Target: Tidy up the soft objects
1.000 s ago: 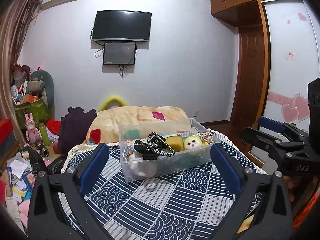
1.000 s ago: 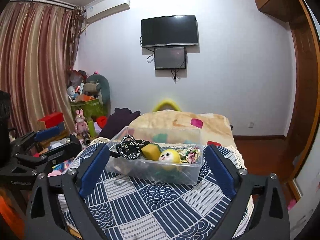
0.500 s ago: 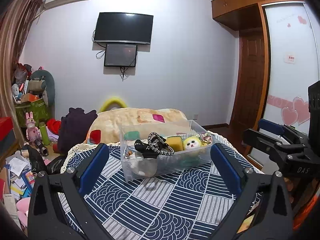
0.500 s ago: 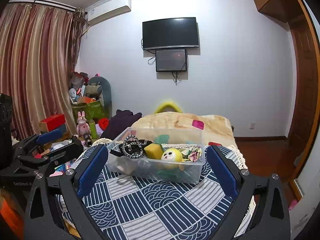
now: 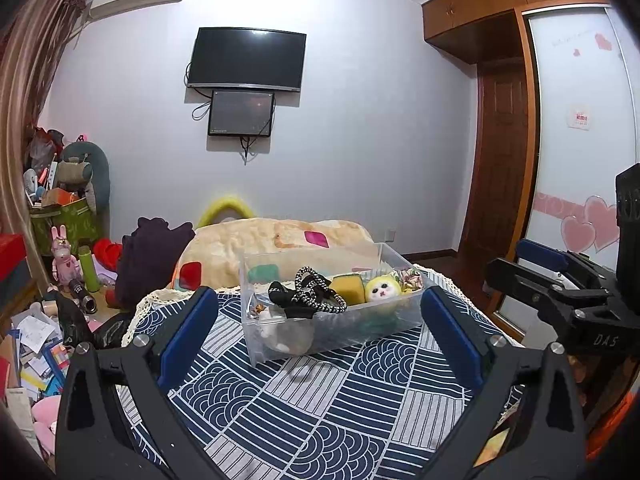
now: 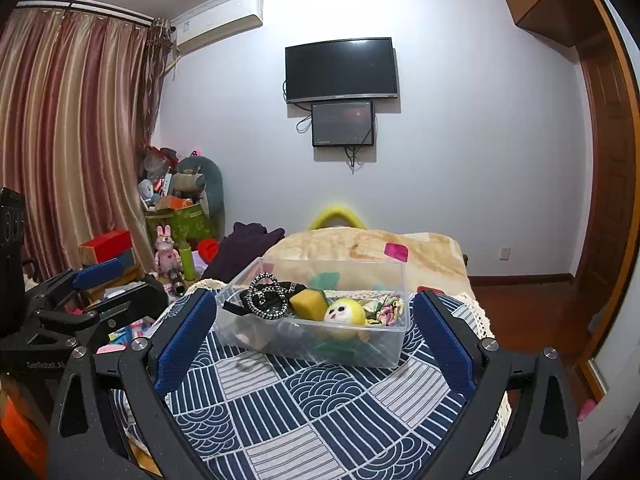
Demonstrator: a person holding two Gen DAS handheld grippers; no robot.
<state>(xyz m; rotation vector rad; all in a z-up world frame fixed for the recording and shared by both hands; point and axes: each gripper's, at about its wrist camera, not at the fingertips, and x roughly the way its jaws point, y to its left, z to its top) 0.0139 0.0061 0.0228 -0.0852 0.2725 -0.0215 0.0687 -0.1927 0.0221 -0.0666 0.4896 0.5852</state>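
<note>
A clear plastic bin [image 5: 360, 332] [image 6: 256, 280] stands on a table with a blue and white patterned cloth [image 5: 304, 400] [image 6: 320, 408]. It holds a black and white braided cord [image 5: 312, 288] [image 6: 264, 300], a yellow sponge [image 5: 347, 285] [image 6: 308, 303], a yellow plush with a white face [image 5: 382, 290] [image 6: 344, 314], floral scrunchies [image 5: 408, 278] [image 6: 386, 306] and other soft items. My left gripper [image 5: 320, 320] is open and empty, short of the bin. My right gripper [image 6: 314, 324] is open and empty, also short of it.
A beige patterned blanket [image 5: 280, 240] lies behind the table. Toys, boxes and papers clutter the floor at left [image 5: 44, 320]. A wooden door and wardrobe [image 5: 500, 160] are at right. A TV [image 5: 246, 58] hangs on the far wall.
Both grippers have pulled back and tilted slightly upward, so the bin sits a little lower in both views. Both stay open and empty.
</note>
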